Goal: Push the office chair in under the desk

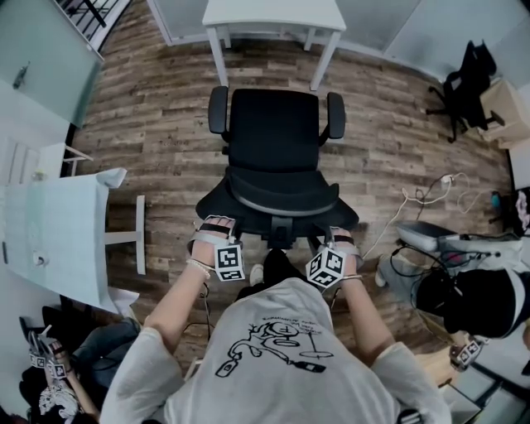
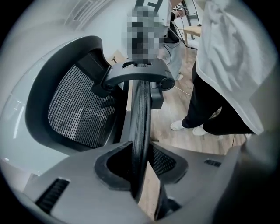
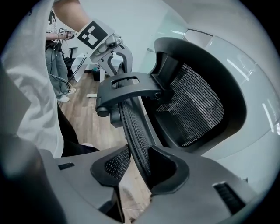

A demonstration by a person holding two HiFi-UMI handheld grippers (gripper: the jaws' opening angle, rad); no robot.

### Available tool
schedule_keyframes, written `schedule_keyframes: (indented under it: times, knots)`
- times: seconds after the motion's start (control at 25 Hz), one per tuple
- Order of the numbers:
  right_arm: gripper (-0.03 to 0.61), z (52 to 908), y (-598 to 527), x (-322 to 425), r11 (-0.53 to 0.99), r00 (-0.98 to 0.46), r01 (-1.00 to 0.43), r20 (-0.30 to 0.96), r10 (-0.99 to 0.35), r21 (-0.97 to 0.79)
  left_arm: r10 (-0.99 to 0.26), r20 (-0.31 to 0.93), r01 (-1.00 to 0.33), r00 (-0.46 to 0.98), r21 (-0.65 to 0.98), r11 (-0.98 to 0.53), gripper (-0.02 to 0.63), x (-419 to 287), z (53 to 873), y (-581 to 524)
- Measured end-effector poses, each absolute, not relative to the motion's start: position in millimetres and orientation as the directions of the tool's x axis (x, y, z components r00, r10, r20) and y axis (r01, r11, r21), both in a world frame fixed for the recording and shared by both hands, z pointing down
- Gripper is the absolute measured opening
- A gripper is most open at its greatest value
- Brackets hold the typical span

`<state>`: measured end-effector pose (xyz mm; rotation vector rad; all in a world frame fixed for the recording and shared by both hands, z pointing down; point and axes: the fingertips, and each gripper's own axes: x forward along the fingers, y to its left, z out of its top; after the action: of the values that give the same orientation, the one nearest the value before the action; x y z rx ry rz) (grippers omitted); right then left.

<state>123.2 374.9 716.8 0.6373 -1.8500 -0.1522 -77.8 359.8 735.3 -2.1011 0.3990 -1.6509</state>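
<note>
A black office chair (image 1: 273, 132) stands on the wood floor, its seat facing a white desk (image 1: 273, 12) at the top of the head view, and a gap of floor lies between them. I stand behind its backrest (image 1: 281, 195). My left gripper (image 1: 217, 234) holds the left end of the backrest's top rim, and my right gripper (image 1: 338, 247) holds the right end. In the left gripper view the thin black rim (image 2: 141, 109) runs between the jaws of the left gripper (image 2: 141, 157), with both pads against it. The right gripper (image 3: 142, 162) likewise clamps the mesh rim (image 3: 133, 127).
A second white table (image 1: 58, 240) stands at the left. Another black chair (image 1: 468, 83) is at the far right. Cables (image 1: 431, 195) trail over the floor right of the chair. One person (image 1: 480, 302) is at the lower right, another (image 1: 50, 373) at the lower left.
</note>
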Motion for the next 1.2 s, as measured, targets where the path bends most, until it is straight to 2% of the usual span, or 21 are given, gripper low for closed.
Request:
schedule_keyframes:
  times: [1.2]
  knots:
    - [0.161, 723.7, 294.3, 144.6, 0.861, -0.209, -0.357, 0.867, -0.452, 0.363, -0.461, 0.866, 0.01, 0.194, -0.472, -0.882, 0.114, -57.8, 740.0, 278.3]
